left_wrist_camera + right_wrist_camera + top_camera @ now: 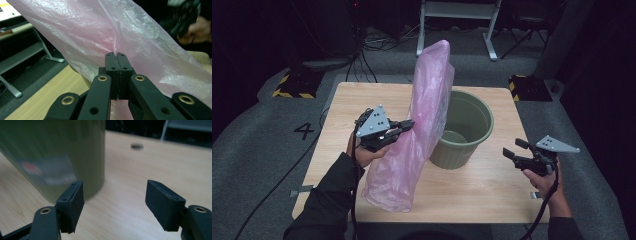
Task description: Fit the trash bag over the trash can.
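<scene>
Your left gripper (115,55) pinches the pink bag (422,125) at centre frame, not yet lining the green bin (464,127), while your right gripper (518,150) waits open and empty at lower right.

One pink plastic bag (422,125), one green bin (467,127), two hand-held grippers.

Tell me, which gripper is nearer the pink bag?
Left. The left gripper is shut on the pink bag, pinching its film. The right gripper hangs open beyond the green bin, apart from the bag.
</scene>
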{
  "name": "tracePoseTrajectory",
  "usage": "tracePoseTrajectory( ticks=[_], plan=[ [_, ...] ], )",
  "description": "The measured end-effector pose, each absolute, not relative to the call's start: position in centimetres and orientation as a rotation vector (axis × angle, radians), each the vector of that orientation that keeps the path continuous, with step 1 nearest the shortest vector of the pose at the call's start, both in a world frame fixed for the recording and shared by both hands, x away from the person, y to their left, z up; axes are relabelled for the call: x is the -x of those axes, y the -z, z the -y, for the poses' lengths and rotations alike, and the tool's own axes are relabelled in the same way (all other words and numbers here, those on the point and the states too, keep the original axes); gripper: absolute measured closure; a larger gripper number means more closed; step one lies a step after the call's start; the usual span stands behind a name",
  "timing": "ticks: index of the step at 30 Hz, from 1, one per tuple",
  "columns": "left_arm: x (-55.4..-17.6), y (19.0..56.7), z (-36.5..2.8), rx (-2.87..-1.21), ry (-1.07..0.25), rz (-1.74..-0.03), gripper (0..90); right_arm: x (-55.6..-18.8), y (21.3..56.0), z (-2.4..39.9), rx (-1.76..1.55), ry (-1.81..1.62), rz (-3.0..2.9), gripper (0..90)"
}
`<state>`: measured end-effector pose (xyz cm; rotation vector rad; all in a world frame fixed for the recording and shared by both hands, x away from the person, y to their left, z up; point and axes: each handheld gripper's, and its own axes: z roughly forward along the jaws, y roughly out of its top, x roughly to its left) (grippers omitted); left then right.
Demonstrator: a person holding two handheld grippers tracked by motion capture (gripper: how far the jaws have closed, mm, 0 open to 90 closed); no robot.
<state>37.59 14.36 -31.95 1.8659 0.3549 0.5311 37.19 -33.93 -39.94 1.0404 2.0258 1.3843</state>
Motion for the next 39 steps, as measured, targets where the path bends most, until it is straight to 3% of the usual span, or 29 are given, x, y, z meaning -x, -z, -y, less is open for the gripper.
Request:
tracePoseTrajectory(
  ticks=[2, 8, 10, 14, 20, 25, 28, 30, 33, 34, 36, 38, 39],
  plan=[
    [-37.8, 32.0, -13.9, -1.888, -0.528, -0.350, 89.6, -37.0, 39.1, 33.8, -1.021, -1.395, -2.014, 30.4],
    [-38.6, 32.3, -12.2, -1.951, -0.507, -0.329, 89.6, -36.7, 31.5, 31.2, -0.821, -1.446, -1.971, 29.6],
    [-38.8, 32.5, -11.8, -1.972, -0.503, -0.321, 89.6, -36.8, 30.8, 30.8, -0.806, -1.452, -1.971, 29.6],
    [-39.1, 32.8, -11.0, -2.012, -0.494, -0.310, 89.6, -37.9, 27.0, 27.2, -0.722, -1.408, -1.982, 29.0],
    [-39.6, 33.3, -10.5, -2.050, -0.486, -0.305, 89.5, -39.6, 24.0, 22.6, -0.649, -1.368, -2.010, 27.9],
    [-39.8, 33.5, -10.5, -2.059, -0.479, -0.300, 89.5, -41.3, 23.7, 19.8, -0.627, -1.311, -2.045, 29.6],
    [-39.7, 33.5, -10.7, -2.069, -0.472, -0.297, 89.5, -43.4, 24.9, 17.4, -0.633, -1.188, -2.118, 36.3],
    [-39.8, 33.5, -10.9, -2.071, -0.470, -0.299, 89.5, -44.5, 25.8, 16.3, -0.609, -1.111, -2.177, 47.7],
    [-39.7, 33.5, -11.0, -2.068, -0.464, -0.297, 89.5, -45.4, 26.7, 15.4, -0.598, -1.024, -2.221, 54.7],
    [-39.7, 33.5, -11.1, -2.067, -0.456, -0.299, 89.5, -46.2, 27.5, 14.8, -0.593, -0.987, -2.269, 62.5],
    [-39.7, 33.4, -11.2, -2.072, -0.456, -0.290, 89.5, -46.5, 27.9, 14.6, -0.582, -0.960, -2.295, 65.4],
    [-39.6, 33.1, -11.4, -2.068, -0.460, -0.292, 89.4, -47.2, 29.0, 14.0, -0.563, -0.921, -2.364, 80.1],
    [-39.6, 33.1, -11.4, -2.068, -0.460, -0.292, 89.4, -47.2, 29.0, 14.0, -0.563, -0.921, -2.364, 80.1]
  ],
)
